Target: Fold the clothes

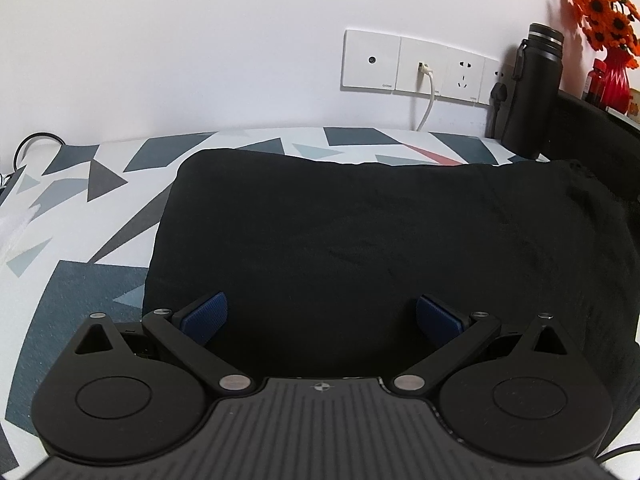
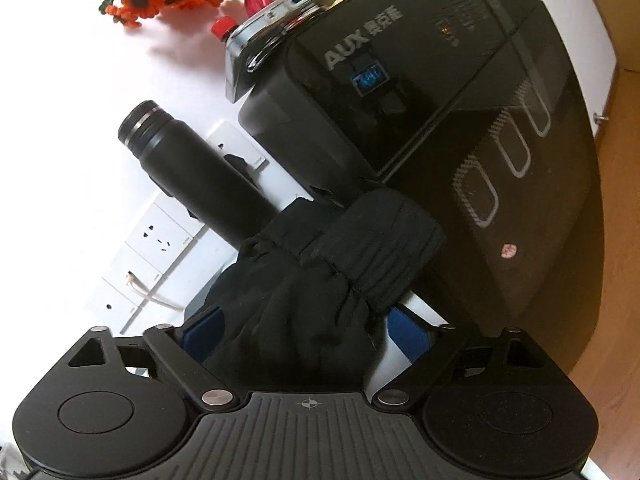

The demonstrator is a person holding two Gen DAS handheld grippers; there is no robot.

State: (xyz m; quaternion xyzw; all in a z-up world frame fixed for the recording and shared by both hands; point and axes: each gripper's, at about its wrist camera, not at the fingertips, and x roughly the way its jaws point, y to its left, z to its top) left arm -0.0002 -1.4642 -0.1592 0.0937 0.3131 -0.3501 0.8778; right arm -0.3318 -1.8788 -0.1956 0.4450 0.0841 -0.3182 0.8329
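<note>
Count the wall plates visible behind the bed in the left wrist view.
4, in one row on the white wall: a blank-looking plate, one with a white cable plugged in, a free socket, and a socket partly hidden by the black bottle. More may be hidden.

— Where does the garment [image 1: 360, 240] lie?
— On the bed [image 1: 80, 208] before my left gripper [image 1: 320, 320]. Behind it, the wall sockets [image 1: 416, 66]; the bottle [image 1: 534, 92] stands at right, flowers [image 1: 604, 8] beyond it.
</note>
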